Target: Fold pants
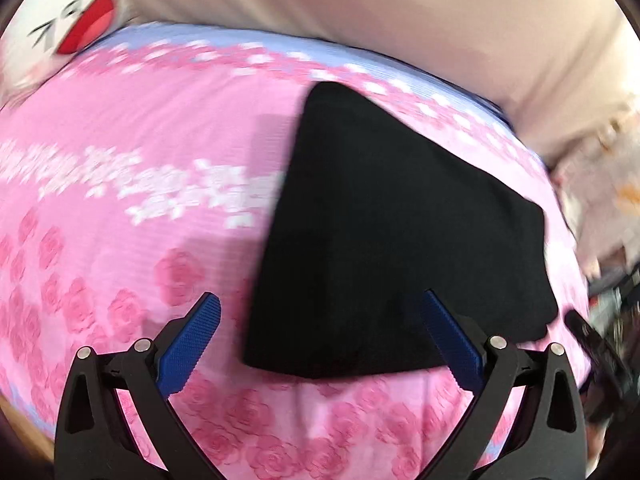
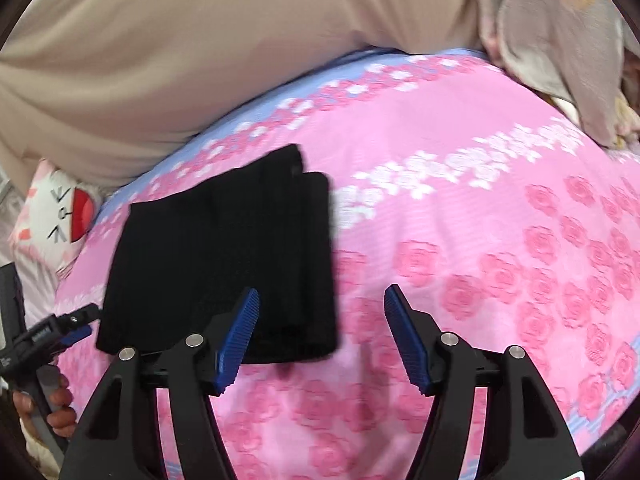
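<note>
Pink rose-print bedspread point(image 1: 120, 200) covers the work surface, with a pale blue border along its far edge and a beige curtain-like fabric point(image 2: 200, 40) behind it.

Left gripper point(image 1: 320, 336): its 2 blue ribbed fingers point(image 1: 192, 340) are spread wide and grip nothing. The near edge of the pants point(image 1: 380, 240) lies between and just beyond the fingertips; contact cannot be told.

Right gripper point(image 2: 322, 336): its 2 fingers point(image 2: 236, 344) are likewise spread apart, empty. The left finger overlaps the near right corner of the pants point(image 2: 220, 248) in this view; the right finger sits over bare bedspread point(image 2: 480, 240).

Pants: black, folded into a compact stack, lying flat on the bedspread. At least 2 layers show at the far right corner in the right wrist view.

Surroundings: cartoon-face pillow point(image 1: 68, 20) at the far left, grey-beige cloth point(image 2: 560, 40) at the far right. Both views carry motion blur.
</note>
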### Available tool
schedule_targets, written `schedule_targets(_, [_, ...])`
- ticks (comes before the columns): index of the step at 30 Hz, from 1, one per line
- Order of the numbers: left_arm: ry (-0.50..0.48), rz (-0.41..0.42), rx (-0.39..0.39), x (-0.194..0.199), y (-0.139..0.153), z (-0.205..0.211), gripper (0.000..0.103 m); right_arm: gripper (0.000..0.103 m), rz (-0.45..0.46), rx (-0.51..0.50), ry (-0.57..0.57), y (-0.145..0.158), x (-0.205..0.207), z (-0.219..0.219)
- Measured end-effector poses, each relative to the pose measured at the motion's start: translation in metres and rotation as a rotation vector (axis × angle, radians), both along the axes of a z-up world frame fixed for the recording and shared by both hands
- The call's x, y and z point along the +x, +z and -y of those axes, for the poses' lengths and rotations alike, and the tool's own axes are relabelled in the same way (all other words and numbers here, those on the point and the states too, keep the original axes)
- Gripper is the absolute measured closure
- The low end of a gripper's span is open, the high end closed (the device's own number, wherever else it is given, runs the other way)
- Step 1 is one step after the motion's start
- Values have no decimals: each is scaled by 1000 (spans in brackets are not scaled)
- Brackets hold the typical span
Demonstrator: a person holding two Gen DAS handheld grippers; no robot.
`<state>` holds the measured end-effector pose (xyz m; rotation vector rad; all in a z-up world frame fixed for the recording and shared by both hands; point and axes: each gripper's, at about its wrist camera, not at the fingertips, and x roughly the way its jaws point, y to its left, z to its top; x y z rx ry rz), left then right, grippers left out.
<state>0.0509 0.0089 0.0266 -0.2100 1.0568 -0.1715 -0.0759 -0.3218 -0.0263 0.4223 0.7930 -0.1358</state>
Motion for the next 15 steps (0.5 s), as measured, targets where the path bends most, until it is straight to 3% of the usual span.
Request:
schedule_targets(3, [24, 14, 87, 0, -3, 4, 5, 41, 58, -47, 48, 12, 1, -13])
schedule_targets(4, [11, 16, 103, -1, -4, 9, 5, 48, 77, -68, 72, 17, 4, -19])
schedule_targets(5, [-3, 17, 109, -2, -5, 14, 5, 64, 92, -95, 106, 22, 10, -28])
schedule_targets(6, [-14, 17, 115, -2, -6, 17, 5, 70, 95, -117, 149, 26, 19, -37])
schedule_targets(9, [-52, 28, 174, -4, -9, 33, 5, 78, 98, -173, 253, 36, 59, -59])
schedule_targets(10, [-60, 32, 193, -4, -8, 36, 5, 82, 91, -196, 268, 37, 74, -64])
schedule_targets(12, [-79, 52, 246, -6, -10, 46, 5, 83, 52, -239, 292, 33, 110, -68])
schedule_targets(15, [-99, 90, 313, -7, -11, 55, 5, 85, -50, -307, 224, 10, 156, -51])
